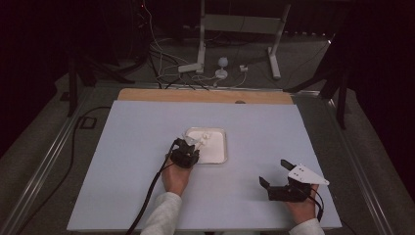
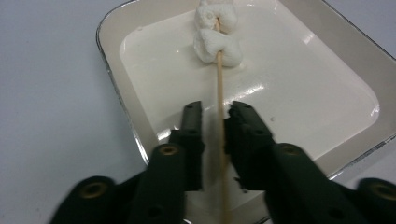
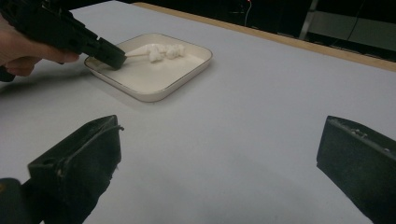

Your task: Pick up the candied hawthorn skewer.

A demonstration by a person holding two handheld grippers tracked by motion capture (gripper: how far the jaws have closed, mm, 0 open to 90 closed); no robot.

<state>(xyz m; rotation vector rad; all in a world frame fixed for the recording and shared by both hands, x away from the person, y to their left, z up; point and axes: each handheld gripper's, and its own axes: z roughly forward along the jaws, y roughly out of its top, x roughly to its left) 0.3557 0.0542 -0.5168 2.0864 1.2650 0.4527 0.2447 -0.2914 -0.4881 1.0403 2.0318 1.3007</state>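
Note:
A wooden skewer (image 2: 218, 84) with two white marshmallows (image 2: 217, 44) on its far end lies in a shallow white square tray (image 2: 116, 88) at the table's middle. My left gripper (image 2: 215, 109) is at the tray's near left rim. Its jaws are narrowly apart around the skewer's bare shaft, which sits against the right jaw with a gap on the left. In the high view the left gripper (image 1: 192, 145) overlaps the tray (image 1: 220, 157). My right gripper (image 1: 272, 171) rests near the front right, wide open and holding nothing; from it I see the marshmallows (image 3: 163, 52) and the left gripper (image 3: 114, 55).
The white table top (image 1: 147, 186) has a wooden strip (image 1: 205, 96) along its far edge. Beyond it are cables and a white stand's legs (image 1: 200, 58) on the floor. Cables trail from both grippers toward the front edge.

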